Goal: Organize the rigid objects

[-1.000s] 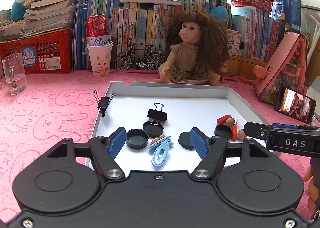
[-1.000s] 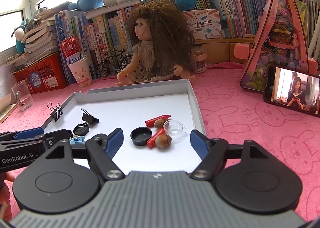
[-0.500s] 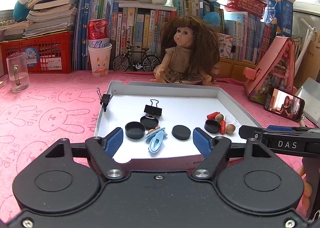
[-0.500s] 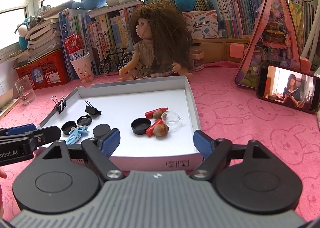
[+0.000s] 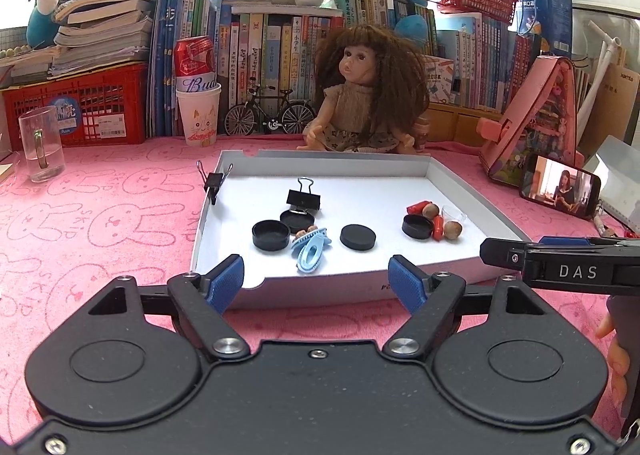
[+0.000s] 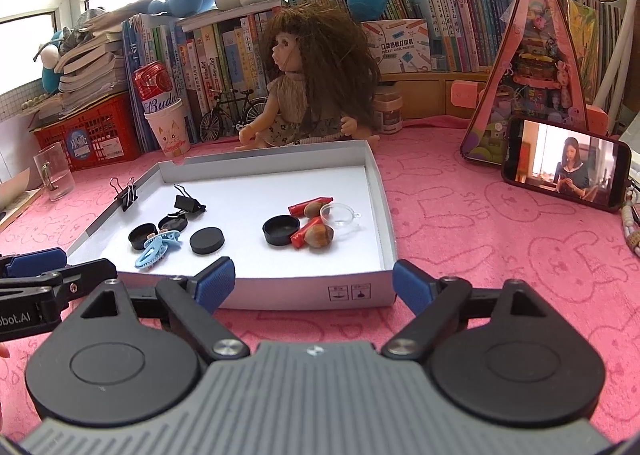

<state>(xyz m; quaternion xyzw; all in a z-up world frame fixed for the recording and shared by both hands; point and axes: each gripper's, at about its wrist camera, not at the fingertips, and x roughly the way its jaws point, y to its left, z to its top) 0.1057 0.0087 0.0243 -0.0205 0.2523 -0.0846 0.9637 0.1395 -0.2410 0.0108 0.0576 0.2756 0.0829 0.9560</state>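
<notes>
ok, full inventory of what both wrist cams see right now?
tray: 1, white, on the pink cloth
binder clips: 2, black, one on the tray's left wall, one inside
caps: 4, black, in the tray
hair clip: 1, light blue, near the tray's front
nuts: 2, brown, tray's right part
red sticks: 2, beside the nuts
clear dome: 1, beside the nuts
doll: 1, brown hair, behind the tray
phone: 1, right of the tray
glass mug: 1, clear, far left
left gripper: opening, nothing between
right gripper: opening, nothing between
</notes>
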